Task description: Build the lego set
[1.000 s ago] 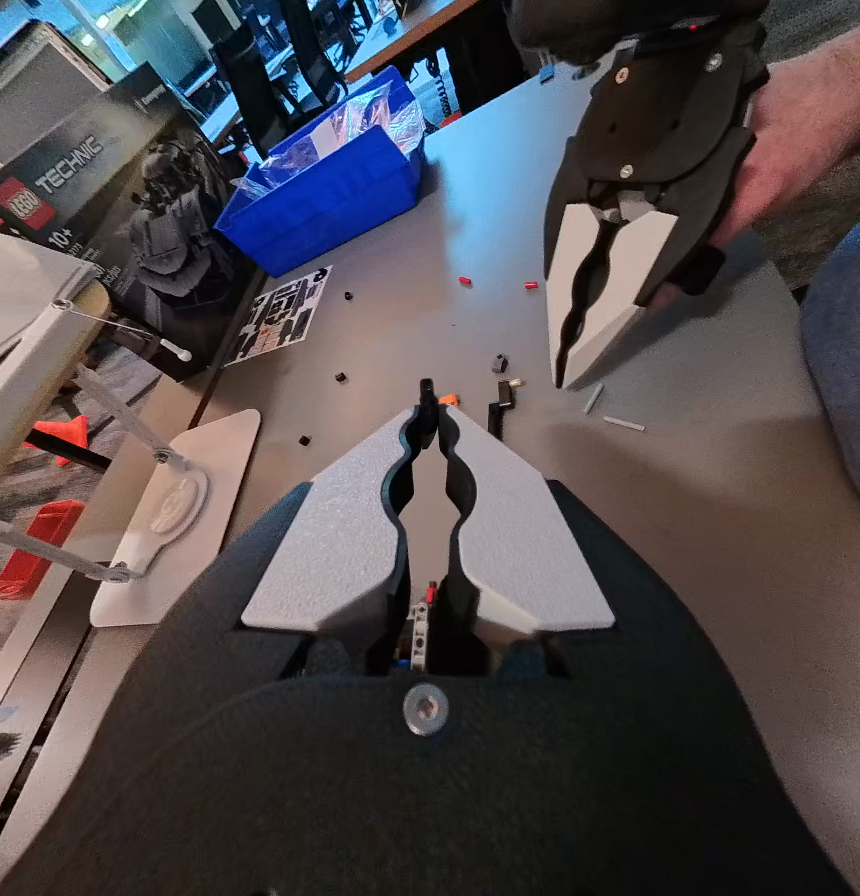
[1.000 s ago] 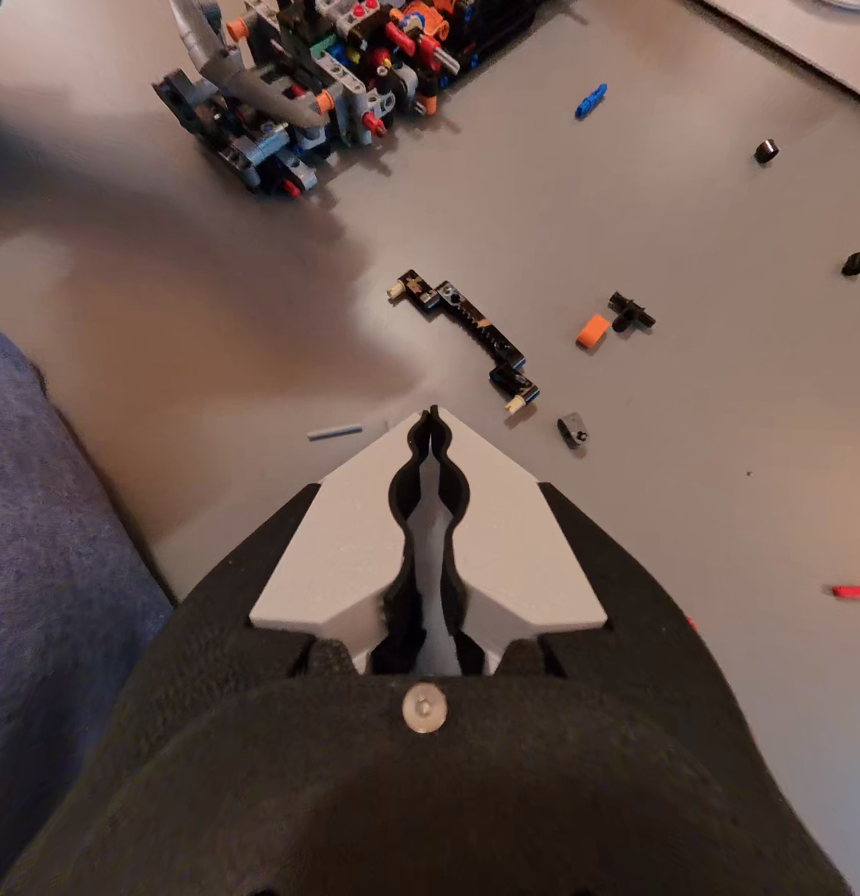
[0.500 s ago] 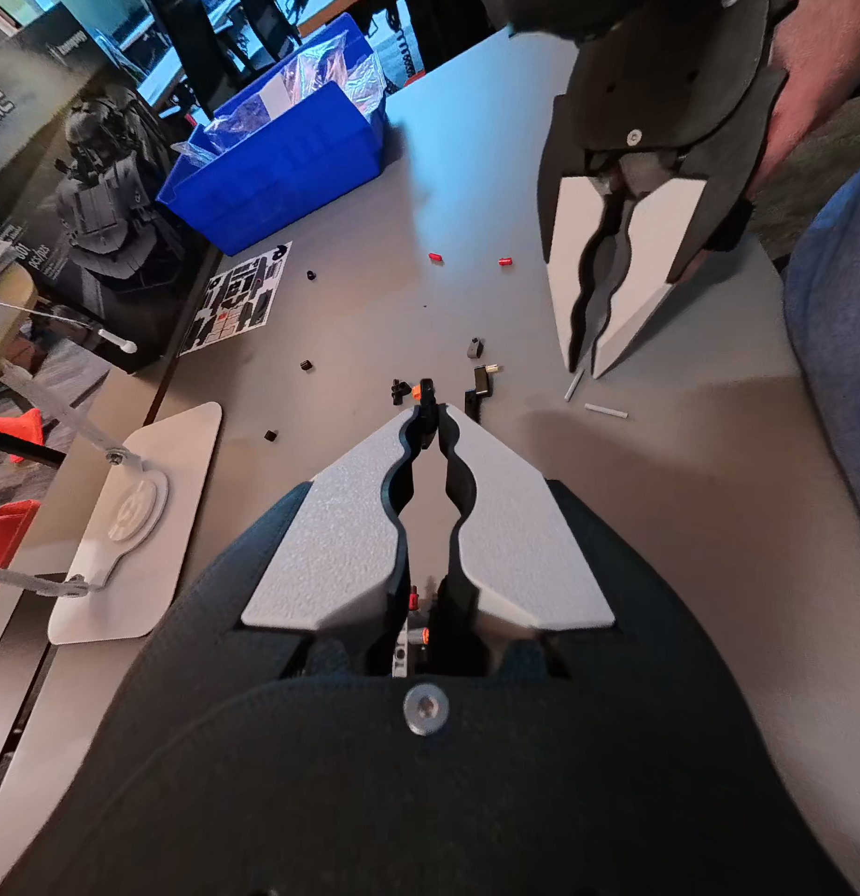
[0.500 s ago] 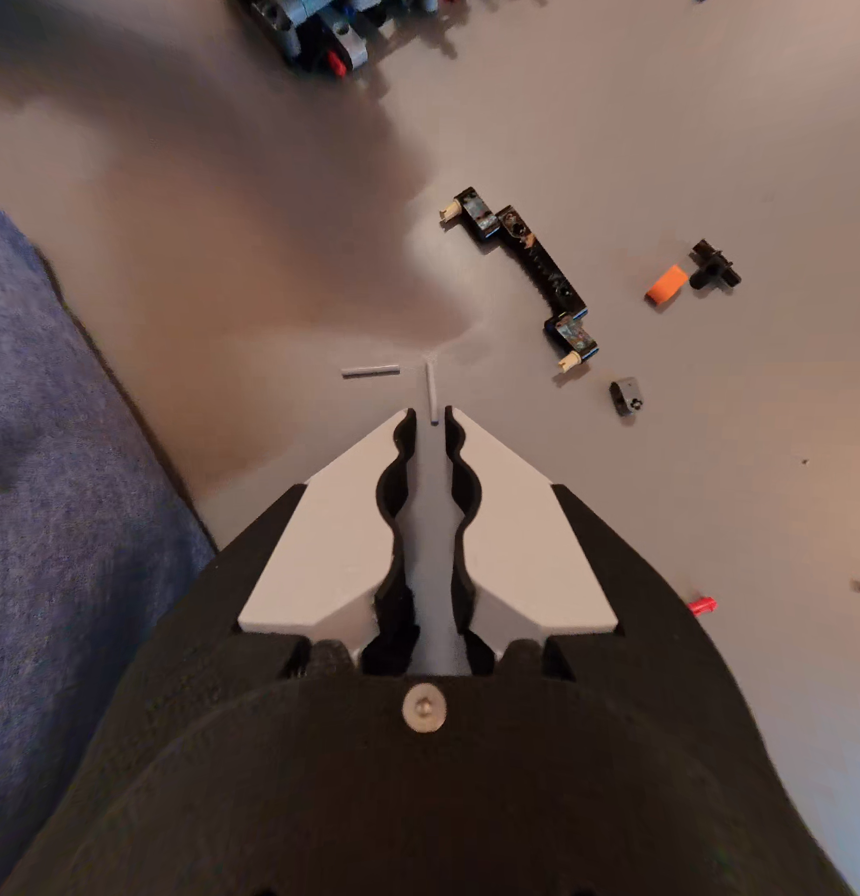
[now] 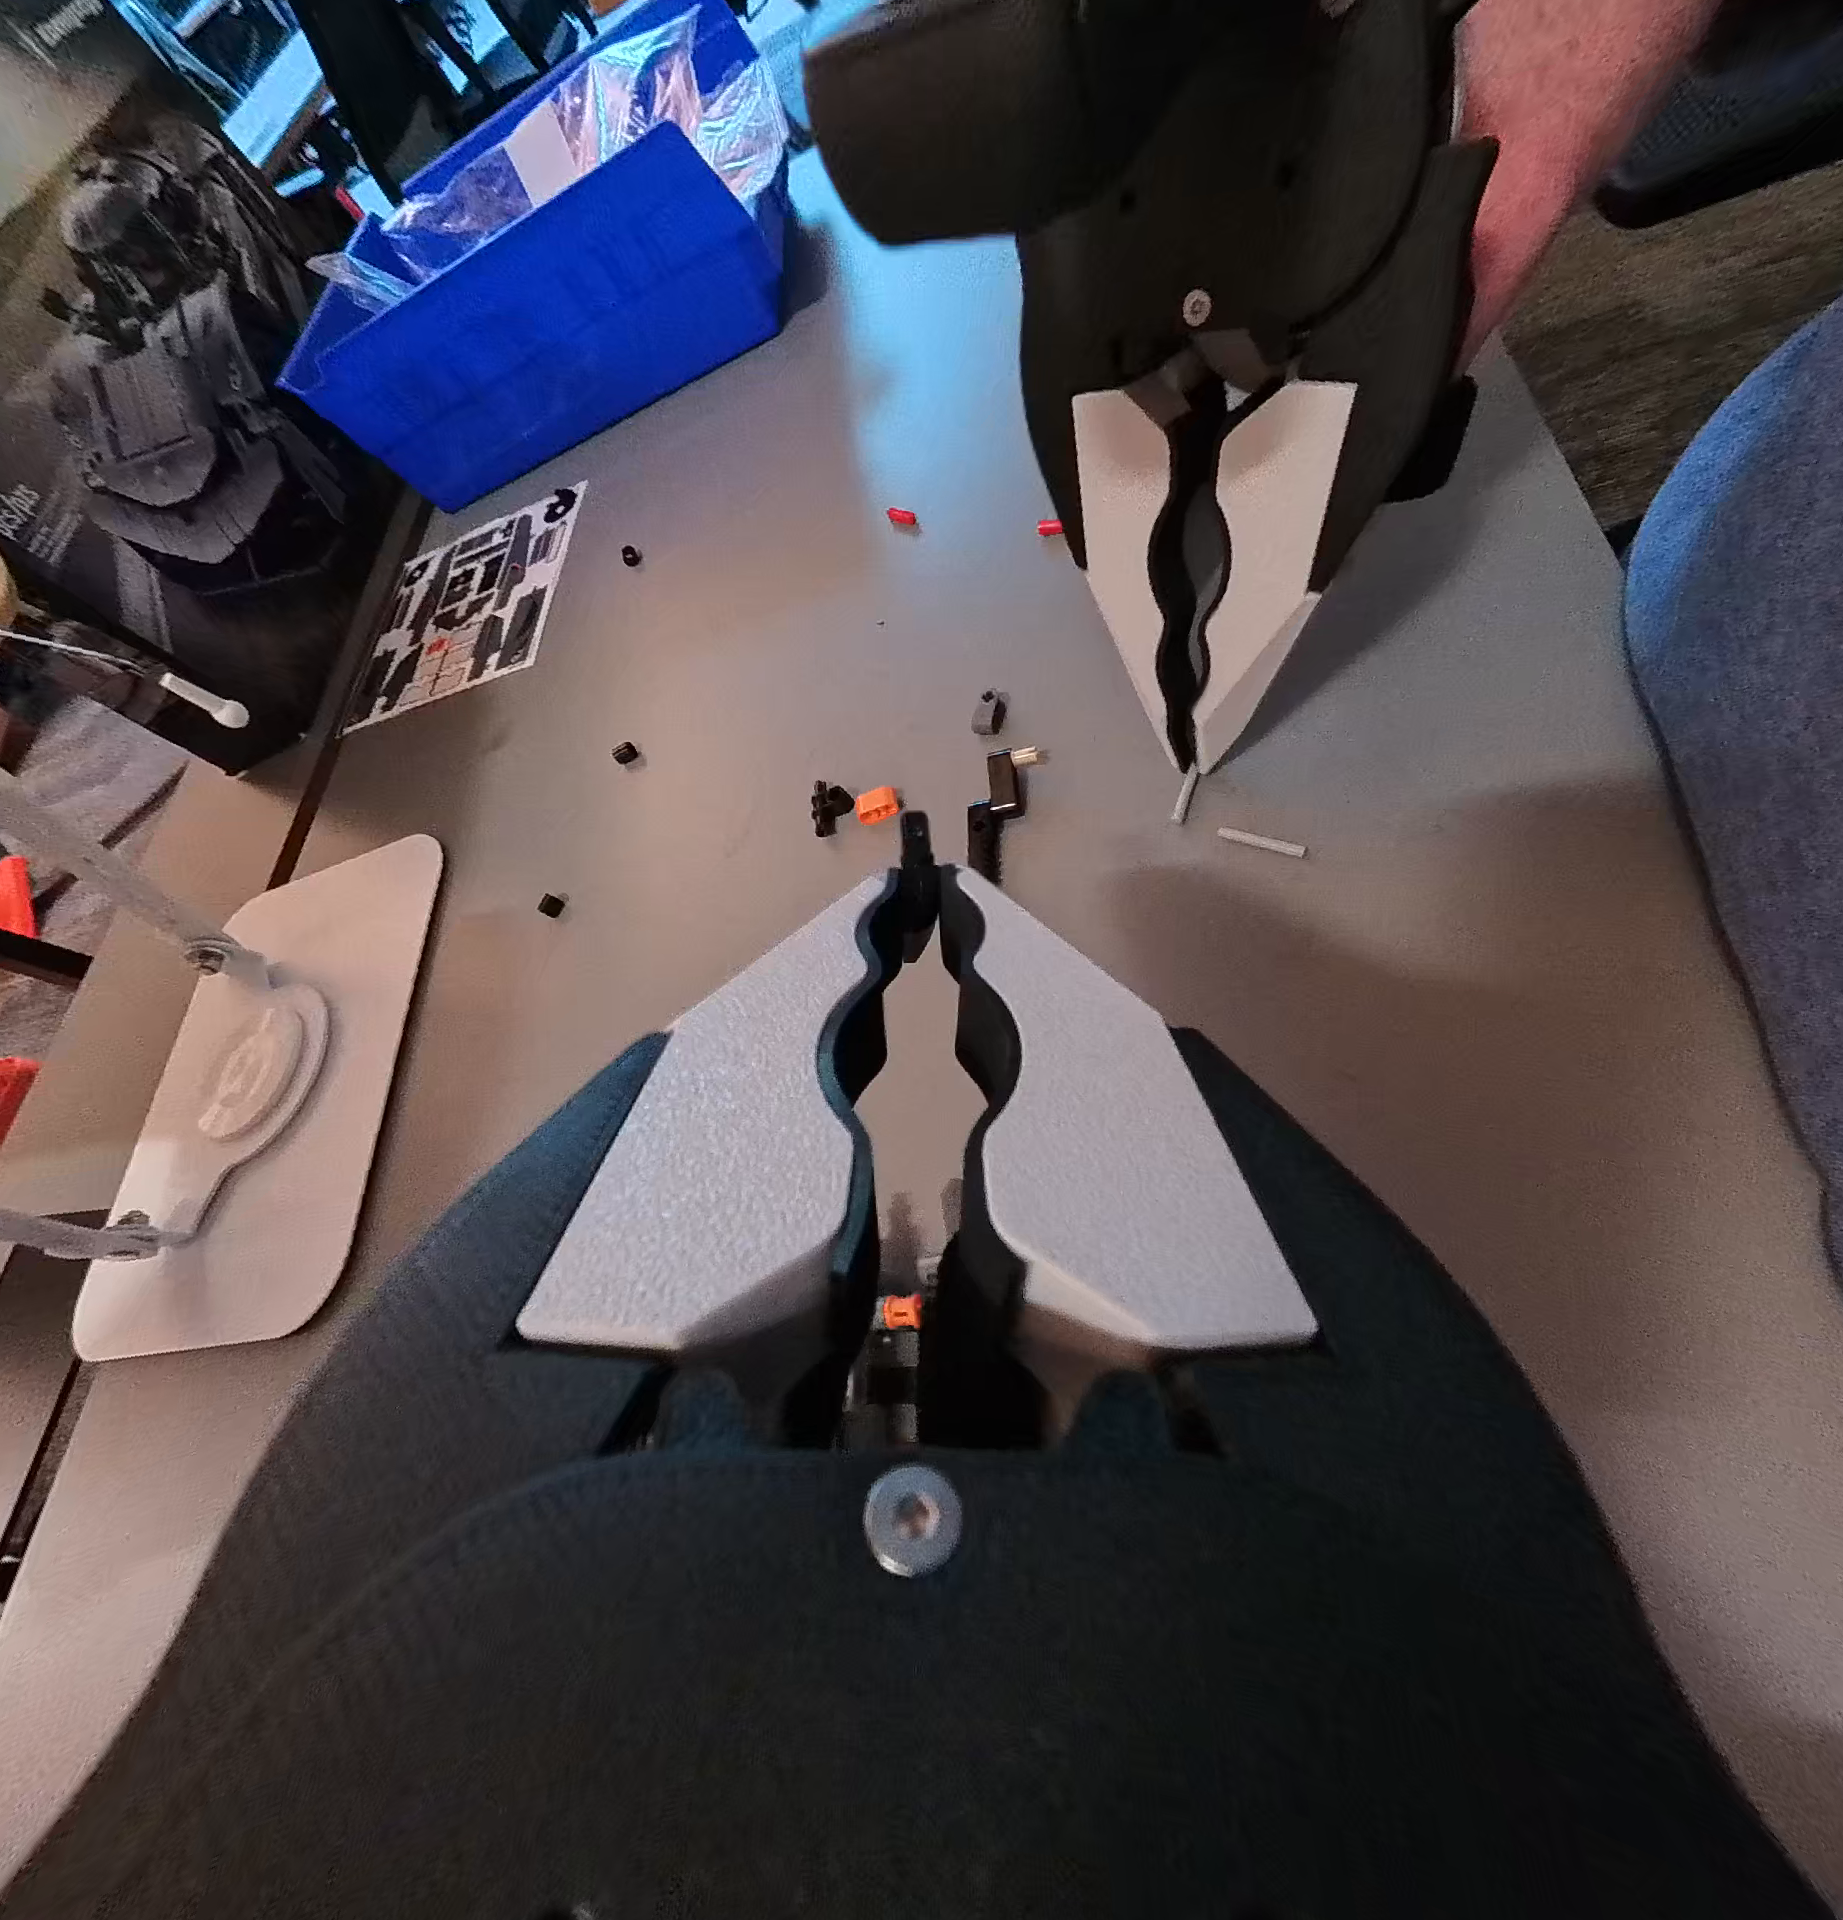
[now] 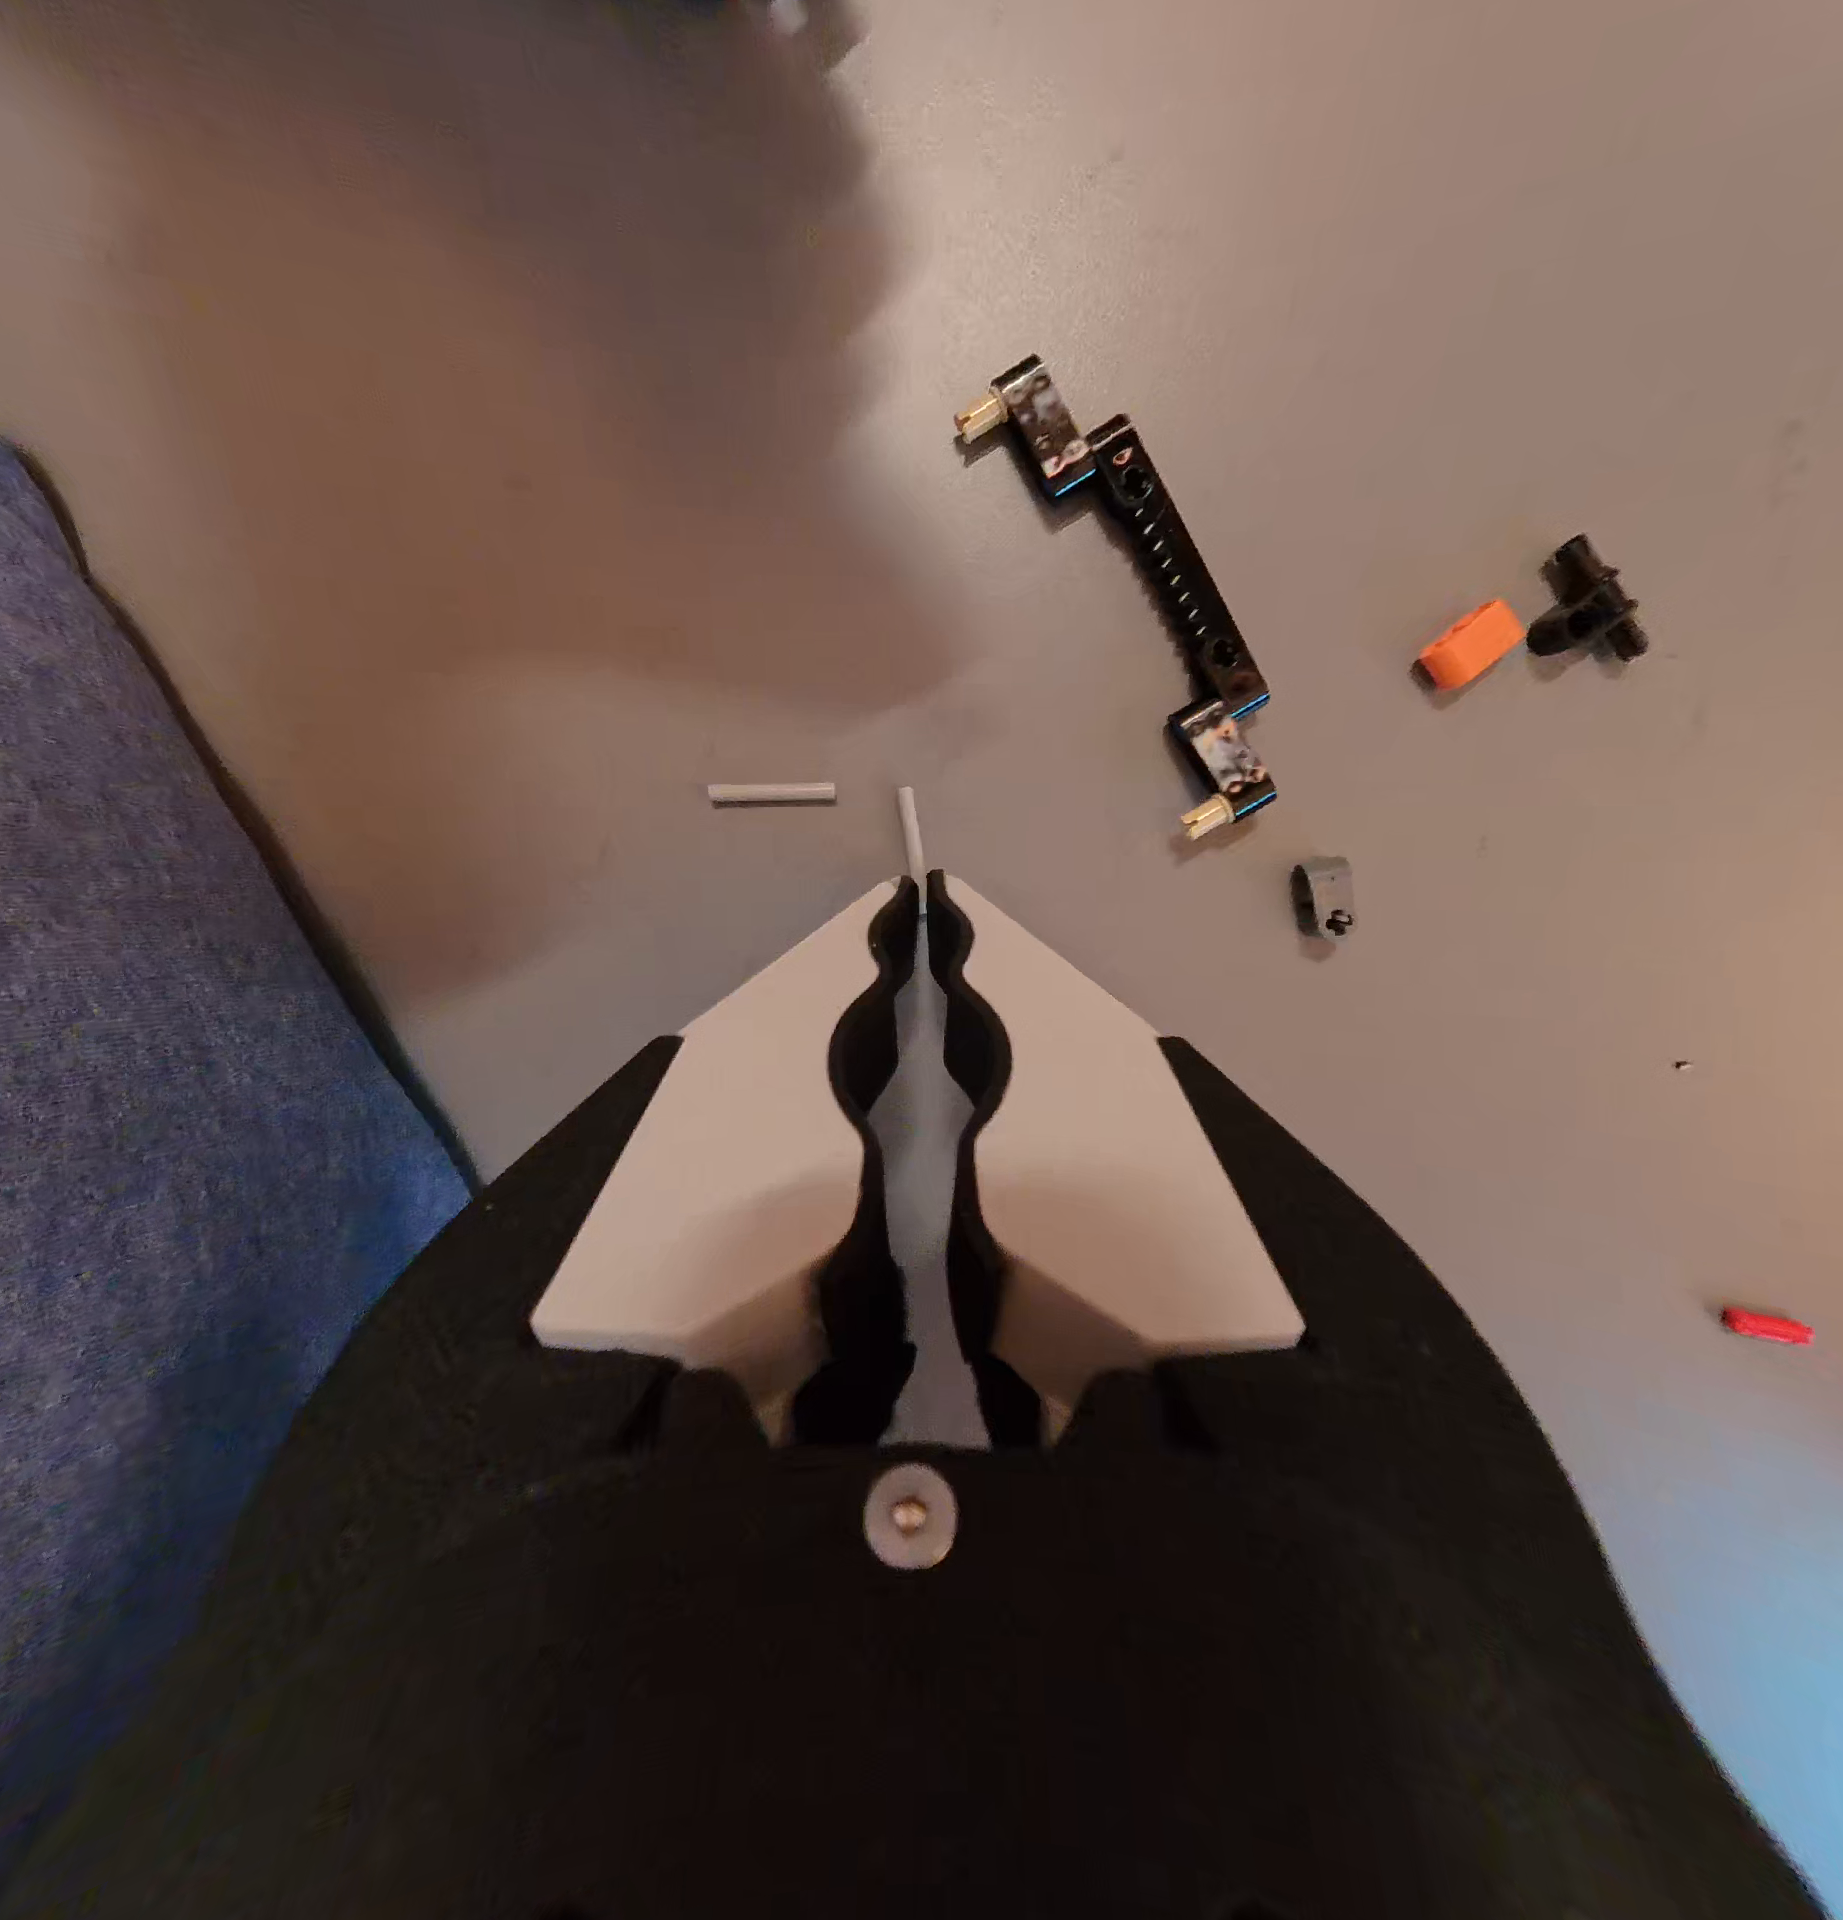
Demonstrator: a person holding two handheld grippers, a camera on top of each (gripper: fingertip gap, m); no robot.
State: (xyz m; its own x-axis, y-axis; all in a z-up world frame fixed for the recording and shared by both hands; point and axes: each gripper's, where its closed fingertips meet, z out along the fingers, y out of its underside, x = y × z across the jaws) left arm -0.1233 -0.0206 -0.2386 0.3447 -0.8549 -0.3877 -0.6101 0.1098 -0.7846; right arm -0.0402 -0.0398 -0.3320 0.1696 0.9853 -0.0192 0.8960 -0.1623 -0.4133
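My left gripper (image 5: 917, 883) is shut on a small black Lego piece (image 5: 915, 836) that sticks out past its tips, above the table. My right gripper (image 6: 919, 883) is down at the grey table and shut on one end of a thin light-grey axle (image 6: 906, 821); it also shows in the left wrist view (image 5: 1192, 764), held by a hand. A second grey axle (image 6: 771, 793) lies just left of it. A black toothed rack assembly (image 6: 1166, 582) with tan pins lies to the right. Part of the built model (image 5: 901, 1314) shows through the left jaws.
An orange piece (image 6: 1468, 642), a black connector (image 6: 1587, 613), a small grey piece (image 6: 1322, 894) and a red pin (image 6: 1767, 1327) lie loose. A blue bin (image 5: 543, 312), a sticker sheet (image 5: 470, 613), the set's box (image 5: 138, 416) and a white stand base (image 5: 262, 1091) are at the left. A person's leg (image 6: 117, 987) borders the table. Spacing between my two grippers at the tips: around 12 cm.
My right gripper moved down and forward, opened around the grey axle, then shut on it. My left gripper kept the black piece and shifted back a little.
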